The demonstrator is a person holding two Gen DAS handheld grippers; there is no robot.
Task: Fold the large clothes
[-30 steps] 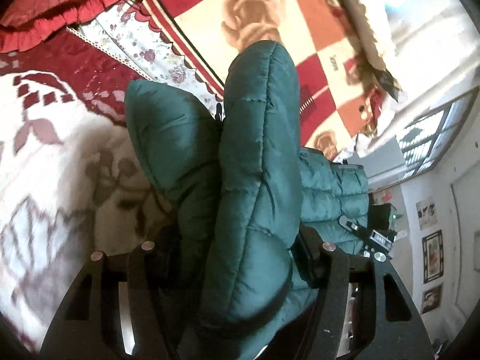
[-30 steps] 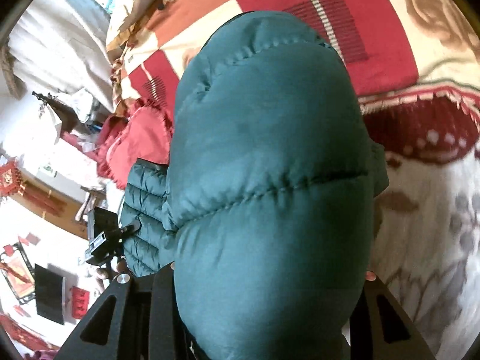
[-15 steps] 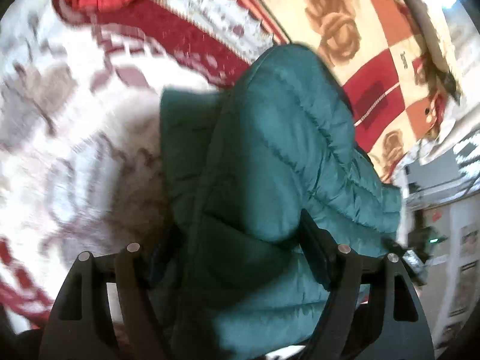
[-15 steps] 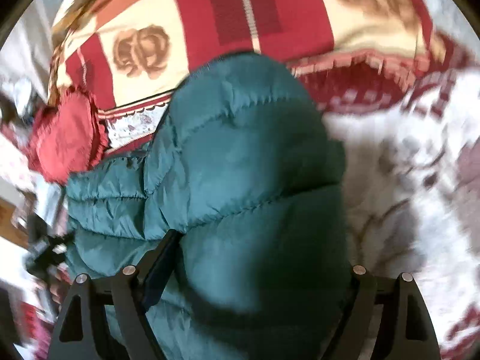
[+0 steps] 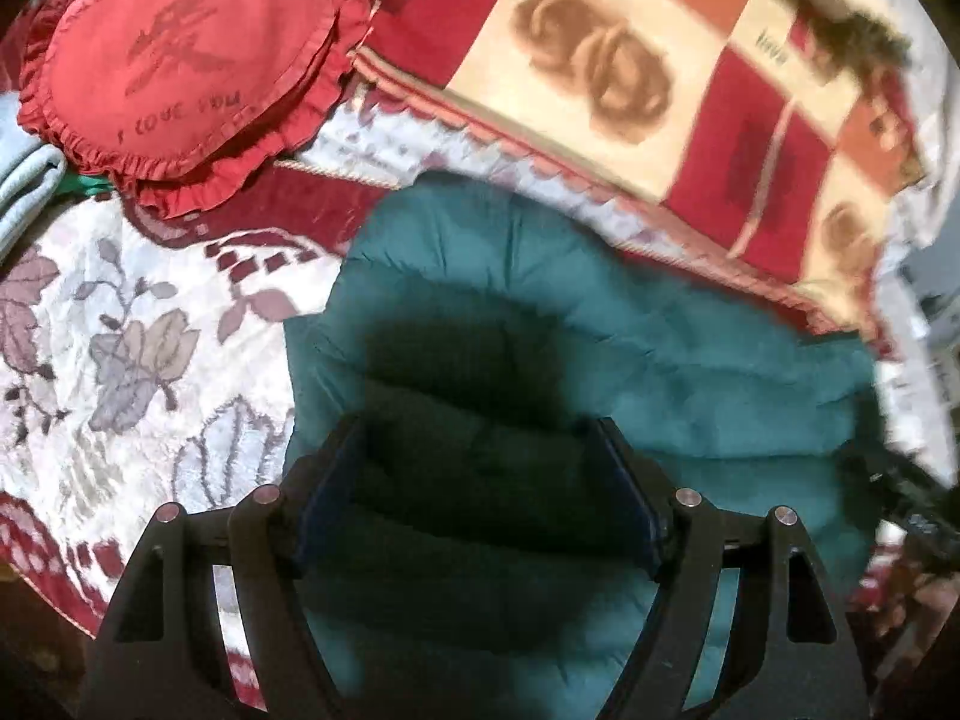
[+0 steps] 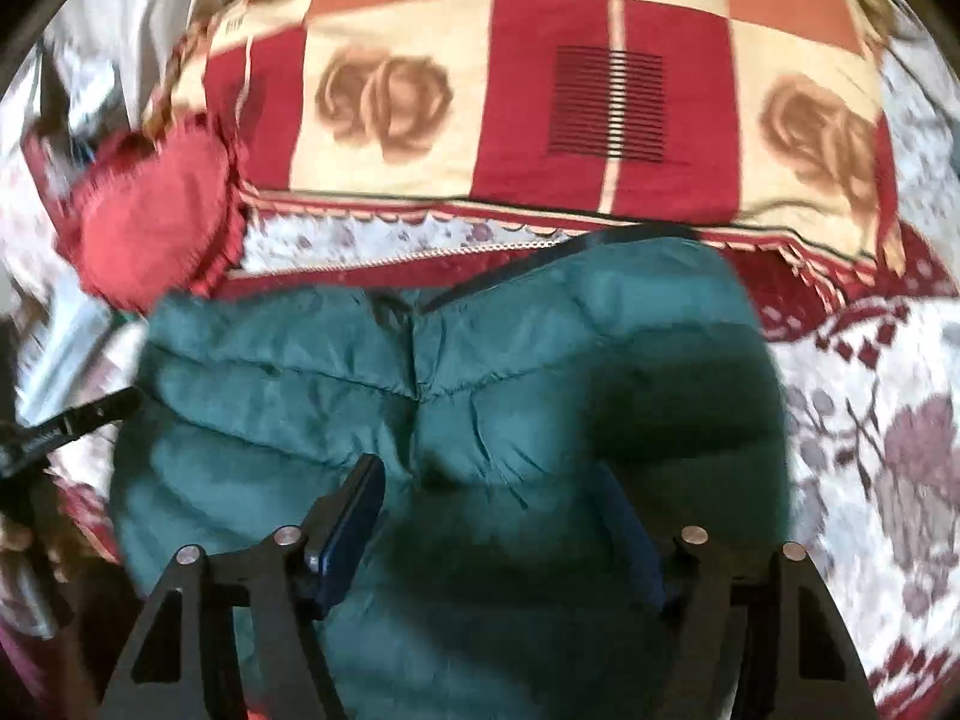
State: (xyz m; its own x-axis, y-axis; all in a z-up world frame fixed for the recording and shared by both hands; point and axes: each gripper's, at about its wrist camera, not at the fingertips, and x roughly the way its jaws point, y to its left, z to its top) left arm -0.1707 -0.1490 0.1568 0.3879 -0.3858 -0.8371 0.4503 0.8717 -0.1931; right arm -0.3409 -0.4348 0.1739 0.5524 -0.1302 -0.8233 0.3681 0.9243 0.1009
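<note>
The dark teal quilted puffer jacket point(image 5: 600, 360) lay bunched on the white bedspread with grey flowers and a dark red border point(image 5: 120, 360), filling the centre and lower half of both wrist views. In the left wrist view, the left gripper point(image 5: 480, 456) had its two black fingers point(image 5: 330, 480) spread wide, with padded teal fabric bulging up between them and pressing against both inner pads; it appeared to hold that fold, though the jaws stood far apart around the thick bulk. At ten o'clock from the jacket sat a red heart-shaped ruffled cushion point(image 5: 180, 60) with faint lettering, and from twelve to two o'clock stretched a red, cream and orange checked blanket with brown rose prints point(image 5: 600, 78).

In the right wrist view, the right gripper point(image 6: 492, 516) likewise stood wide, its fingers point(image 6: 348, 522) sunk against a thick roll of the same jacket point(image 6: 480, 372), the fabric packed between them. The jacket's dark zipper edge point(image 6: 540, 264) ran along its top at twelve o'clock. The heart cushion point(image 6: 150, 222) lay at ten o'clock, the checked blanket point(image 6: 540, 90) at twelve, and the bedspread point(image 6: 870, 420) at three o'clock. The other gripper's black tip point(image 6: 72, 420) showed at nine o'clock beside the jacket.
</note>
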